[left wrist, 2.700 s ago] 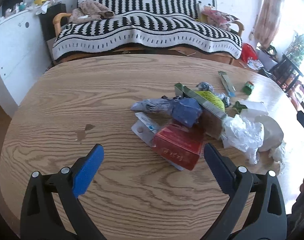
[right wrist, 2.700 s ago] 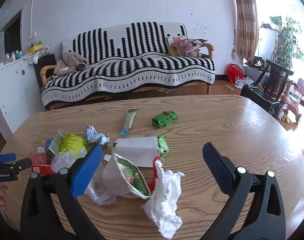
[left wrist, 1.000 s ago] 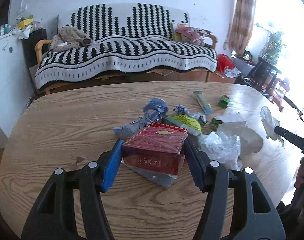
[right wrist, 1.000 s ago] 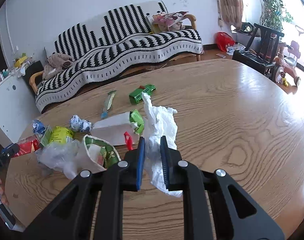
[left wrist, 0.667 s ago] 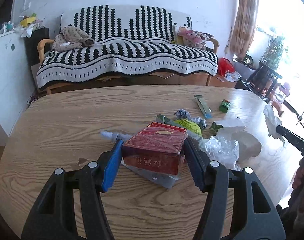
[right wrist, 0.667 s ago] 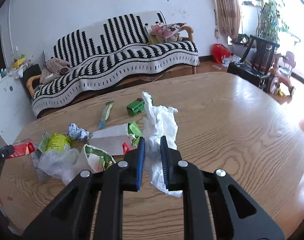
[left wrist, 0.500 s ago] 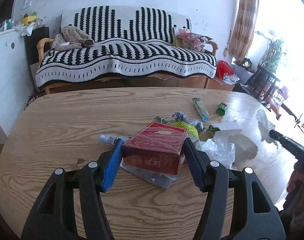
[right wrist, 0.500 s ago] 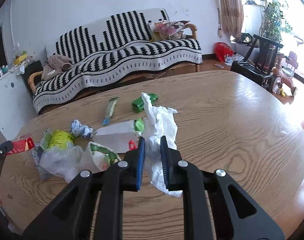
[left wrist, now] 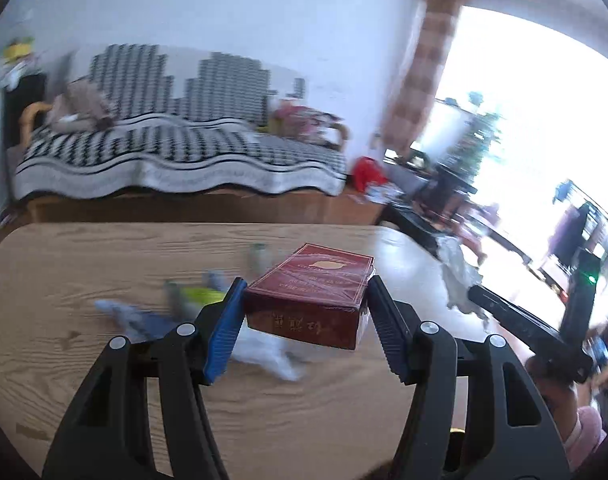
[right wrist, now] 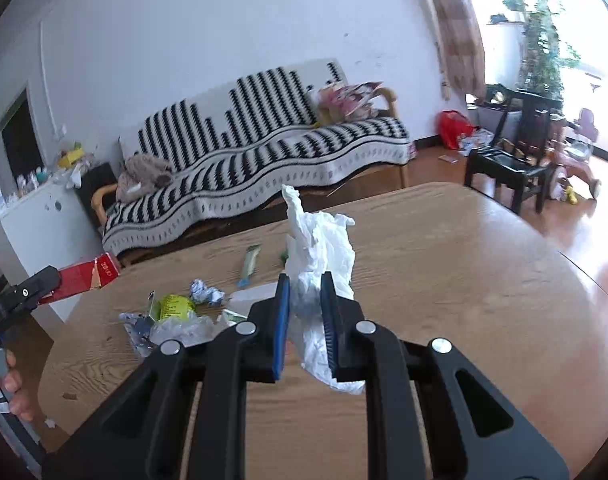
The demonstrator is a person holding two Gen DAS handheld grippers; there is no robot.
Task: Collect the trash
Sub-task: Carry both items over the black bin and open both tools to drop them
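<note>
My left tongs (left wrist: 306,322) clamp a dark red box (left wrist: 310,294) across its width, the blue pads (left wrist: 224,326) pressed flat on its two sides. The box hangs clear above the wooden bench (left wrist: 84,252), tilted a little, with gold lettering on its near face. This view is blurred, so the litter under the box reads only as smears: something yellow-green (left wrist: 198,294), a bluish wrapper (left wrist: 136,316) to the left of it and a pale film beneath.

My right tongs (right wrist: 306,322) are nearly closed, pinching a crumpled white tissue (right wrist: 320,248) that stands up above the pads and droops below them, off the bench (right wrist: 444,280). Beyond it on the bench lie a long green wrapper (right wrist: 250,262), a balled-up foil scrap (right wrist: 204,292), a yellow-green packet (right wrist: 176,306), a clear plastic bag (right wrist: 180,330) and a flat white carton (right wrist: 254,292), all in the left half. At the far left edge of this view I see the red box (right wrist: 80,278) in the other tongs, and my fingers (right wrist: 14,384) around their handle. A striped sofa (right wrist: 256,148) stands against the far wall.
</note>
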